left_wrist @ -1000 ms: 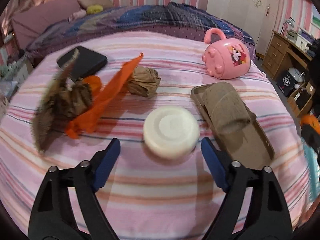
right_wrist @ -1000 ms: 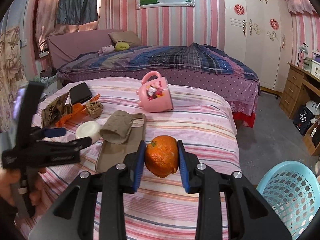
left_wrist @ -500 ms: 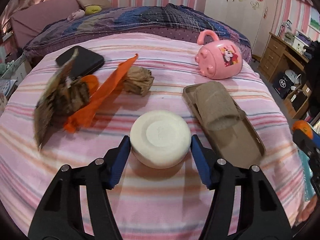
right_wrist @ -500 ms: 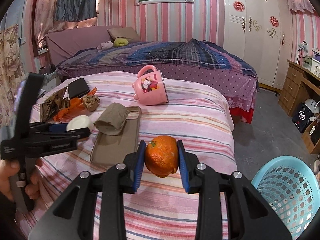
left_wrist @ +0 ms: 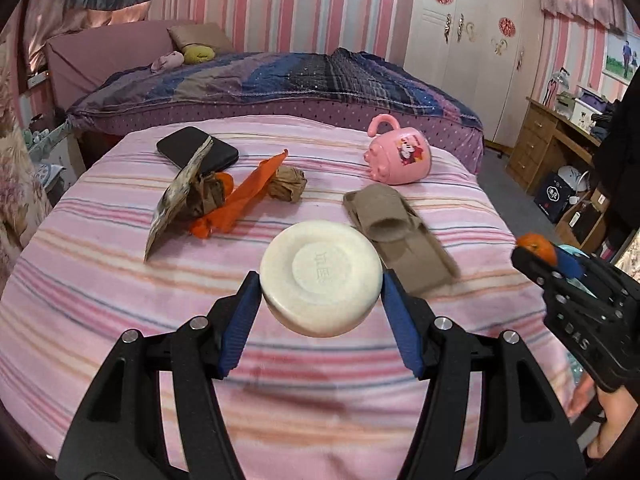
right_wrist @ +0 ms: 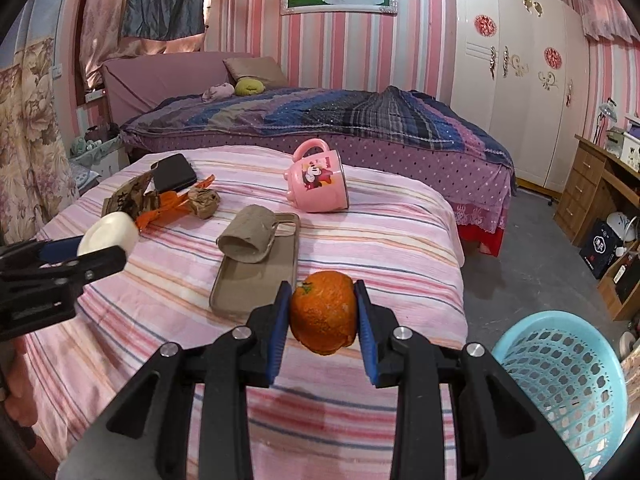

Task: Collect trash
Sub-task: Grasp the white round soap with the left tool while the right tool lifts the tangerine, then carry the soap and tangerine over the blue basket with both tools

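Over the pink striped bed, near edge: both hand-held grippers are loaded.
Left hand-held gripper: blue pads clamped on both sides of a round white puck, which hangs clear above the bed cover with its shadow below; the jaws came in onto it within the last second and have not narrowed further in the last half second.
Right hand-held gripper: narrow, pads pressed on an orange with its stem end at 10 o'clock, held above the bed's near edge.
Basket: light blue, perforated, on the floor at 4 o'clock from the orange, beside the bed.
Striped bed: carries the remaining items.
Trash pile: a crumpled brown paper ball, an orange plastic wrapper and a printed packet standing tilted, clustered at 11 o'clock from the puck.
Black case: flat, behind the packet, touching it.
Phone case: tan, lying flat at 2 o'clock from the puck, with a flattened cardboard tube on its far end.
Pink mug: on its side at 1 o'clock, handle up.
Person's hand: at the right edge of the left wrist view, gripping the other tool.
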Demonstrator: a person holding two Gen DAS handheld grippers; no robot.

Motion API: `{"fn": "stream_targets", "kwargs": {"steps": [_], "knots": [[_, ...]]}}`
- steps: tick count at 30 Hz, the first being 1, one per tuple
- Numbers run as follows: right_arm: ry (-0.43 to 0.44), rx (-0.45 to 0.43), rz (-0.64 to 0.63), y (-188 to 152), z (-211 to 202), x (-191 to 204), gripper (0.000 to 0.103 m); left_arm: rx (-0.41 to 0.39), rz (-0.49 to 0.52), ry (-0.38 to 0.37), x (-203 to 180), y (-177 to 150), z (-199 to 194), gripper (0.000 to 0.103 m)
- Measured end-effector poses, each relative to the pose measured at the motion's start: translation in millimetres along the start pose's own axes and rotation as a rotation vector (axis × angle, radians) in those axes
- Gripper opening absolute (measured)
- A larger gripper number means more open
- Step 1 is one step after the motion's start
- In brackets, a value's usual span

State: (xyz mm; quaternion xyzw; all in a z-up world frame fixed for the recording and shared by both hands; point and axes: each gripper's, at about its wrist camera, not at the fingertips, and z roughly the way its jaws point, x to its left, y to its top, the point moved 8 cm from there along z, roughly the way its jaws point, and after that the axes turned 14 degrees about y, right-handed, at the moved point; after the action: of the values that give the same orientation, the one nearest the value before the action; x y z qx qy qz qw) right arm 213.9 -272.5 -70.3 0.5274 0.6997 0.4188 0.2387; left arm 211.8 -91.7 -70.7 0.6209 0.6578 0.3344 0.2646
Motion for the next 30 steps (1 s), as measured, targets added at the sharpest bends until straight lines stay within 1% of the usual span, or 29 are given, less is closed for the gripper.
{"fn": "stream_targets", "kwargs": {"steps": [3, 6, 11, 14, 17, 24, 30], "knots": [[-0.003, 0.008, -0.008, -5, -4, 2, 0.031, -0.039, 0.016, 0.011, -3, -2, -15, 0.060], [-0.012, 0.017, -0.022, -8, -6, 2, 0.031, -0.067, 0.021, 0.007, -4, 1, -21, 0.060], [-0.027, 0.018, -0.033, -10, -11, 2, 0.031, -0.050, 0.025, -0.007, -5, -2, -16, 0.060], [-0.035, 0.019, -0.033, -10, -13, 1, 0.031, -0.041, 0.035, -0.003, -6, -3, -12, 0.060], [-0.042, 0.018, -0.032, -10, -14, -1, 0.031, -0.054, 0.046, 0.006, -7, -3, -14, 0.060], [-0.067, 0.013, -0.028, -11, -22, -9, 0.031, -0.060, 0.027, -0.004, -5, 0, -15, 0.060], [-0.095, 0.009, -0.014, -13, -34, -25, 0.031, -0.073, 0.028, 0.000, -11, -1, -18, 0.060]]}}
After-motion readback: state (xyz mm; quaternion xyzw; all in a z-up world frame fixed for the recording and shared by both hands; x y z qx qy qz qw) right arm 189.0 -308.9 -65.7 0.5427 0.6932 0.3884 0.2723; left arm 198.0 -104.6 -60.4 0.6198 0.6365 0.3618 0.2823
